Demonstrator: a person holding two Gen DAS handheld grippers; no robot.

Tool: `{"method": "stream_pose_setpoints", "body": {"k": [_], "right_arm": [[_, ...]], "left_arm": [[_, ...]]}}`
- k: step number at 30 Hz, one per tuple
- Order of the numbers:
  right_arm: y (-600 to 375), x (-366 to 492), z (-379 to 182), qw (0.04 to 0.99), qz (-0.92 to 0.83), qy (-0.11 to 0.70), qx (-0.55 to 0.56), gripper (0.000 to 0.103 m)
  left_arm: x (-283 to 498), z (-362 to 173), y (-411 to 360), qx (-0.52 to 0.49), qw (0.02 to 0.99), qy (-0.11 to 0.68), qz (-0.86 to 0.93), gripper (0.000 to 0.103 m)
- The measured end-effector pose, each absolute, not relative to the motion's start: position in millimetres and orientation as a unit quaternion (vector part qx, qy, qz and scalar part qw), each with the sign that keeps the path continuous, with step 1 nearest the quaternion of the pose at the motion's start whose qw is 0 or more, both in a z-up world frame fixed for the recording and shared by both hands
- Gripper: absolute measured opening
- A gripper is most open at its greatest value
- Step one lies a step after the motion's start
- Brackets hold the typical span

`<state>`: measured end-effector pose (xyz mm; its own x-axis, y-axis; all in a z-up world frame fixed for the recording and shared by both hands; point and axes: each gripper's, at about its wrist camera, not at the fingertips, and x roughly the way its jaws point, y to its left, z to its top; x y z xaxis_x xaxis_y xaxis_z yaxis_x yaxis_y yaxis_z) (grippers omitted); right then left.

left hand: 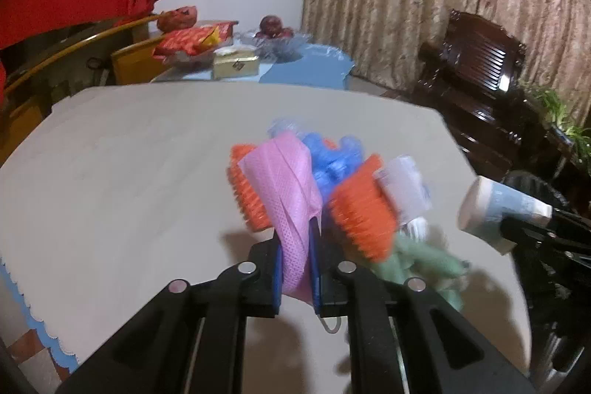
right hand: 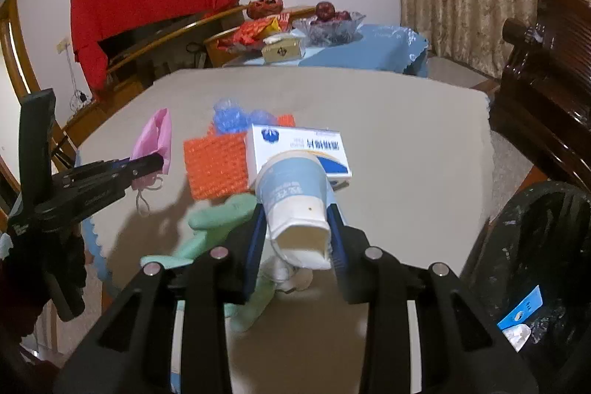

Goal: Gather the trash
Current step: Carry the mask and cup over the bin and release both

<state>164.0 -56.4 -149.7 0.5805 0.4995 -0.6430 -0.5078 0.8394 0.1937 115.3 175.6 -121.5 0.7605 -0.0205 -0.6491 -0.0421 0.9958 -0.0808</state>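
- Broad grey table [right hand: 388,120] filling both views, trash bunched near its front edge.
- Dark bin [right hand: 535,246] just off the table's right edge, mouth open, a blue tag and a white scrap inside; likely the drop point for everything held.
- Orange bumpy mats [right hand: 216,168] lying flat, well clear of either grip, yet to be gathered.
- White and blue box [right hand: 299,150] resting on the table behind the cup, partly over one mat.
- Green cloth [right hand: 214,220] sprawled near the front edge under the right gripper; what the white lump below the cup is, hard to say.
- Blue crumpled plastic [right hand: 231,115] at the far side of the pile.
- Paper cup [right hand: 295,205] clamped in the right gripper [right hand: 297,239], jaws pressing its sides near the rim, mouth squashed and facing the camera, base pointing away and apparently clear of the table.
- Pink face mask [left hand: 291,202] pinched flat in the left gripper [left hand: 297,268], jaws nearly together on the fabric, ear loop dangling below, mask off the table.
- Risk with the cup: thin wall already buckled, so a twist on the way to the bin could let it pop out sideways and roll off the table.
- Risk with the mask: slick fabric held by a narrow fold, so a quick swing could pull it free short of the bin.
- Risk with the loop: hanging low enough to snag a mat or the cloth and drag it off the edge.
- Risk of collision: both grippers bound for one bin on the right, left having to cross over the pile.
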Motion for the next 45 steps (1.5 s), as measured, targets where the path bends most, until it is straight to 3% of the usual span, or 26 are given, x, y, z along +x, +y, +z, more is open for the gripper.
{"method": "stream_pose_setpoints", "body": {"k": [23,45], "right_arm": [[-133,134,-89,0.929,0.219,0.296,0.032,0.032],[-274,98,-97,0.954,0.054,0.291,0.054,0.032]], "left_arm": [[106,-56,73,-0.023,0.948,0.297,-0.113,0.012],[121,-64,-65,0.011,0.921,0.301,-0.246,0.012]]}}
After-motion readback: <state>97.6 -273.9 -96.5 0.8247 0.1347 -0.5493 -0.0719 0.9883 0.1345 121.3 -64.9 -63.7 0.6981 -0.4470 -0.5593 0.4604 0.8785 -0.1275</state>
